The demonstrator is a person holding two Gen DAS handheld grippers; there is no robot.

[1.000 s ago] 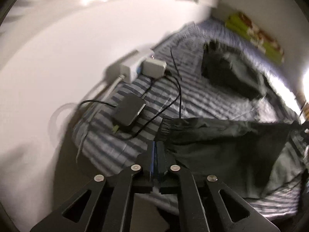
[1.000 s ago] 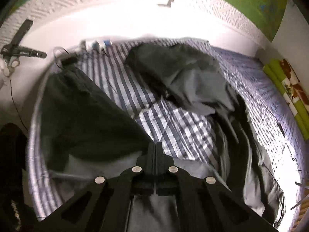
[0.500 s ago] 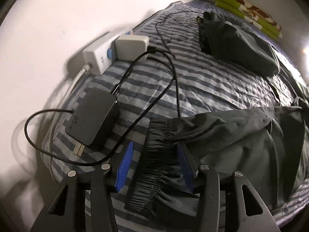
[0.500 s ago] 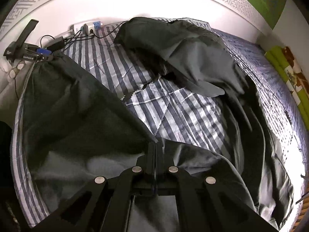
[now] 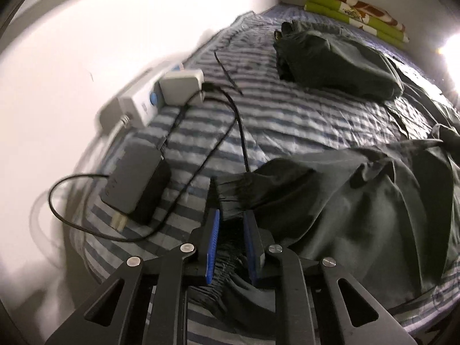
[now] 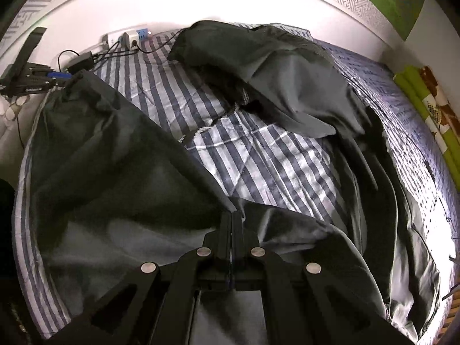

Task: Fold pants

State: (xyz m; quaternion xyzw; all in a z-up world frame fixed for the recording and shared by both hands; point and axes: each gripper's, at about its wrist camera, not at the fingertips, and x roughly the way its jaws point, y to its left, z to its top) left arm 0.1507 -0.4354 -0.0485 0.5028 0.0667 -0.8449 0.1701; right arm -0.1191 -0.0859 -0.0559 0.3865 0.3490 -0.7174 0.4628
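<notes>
So the dark pants (image 6: 115,178) are spread over the striped bedsheet (image 6: 258,149), cuff end at about 10 o'clock from the right gripper (image 6: 231,218), which is pinched tight on the fabric's edge. Left gripper (image 5: 231,224) is parted a bit around the elastic cuff (image 5: 230,192), blue pads not squeezing it. Black power brick (image 5: 135,181) sits at its 10 o'clock.

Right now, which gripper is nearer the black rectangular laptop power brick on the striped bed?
Left. The left gripper sits beside the black power brick, open around the pants waistband. The right gripper is farther away, shut on fabric.
</notes>
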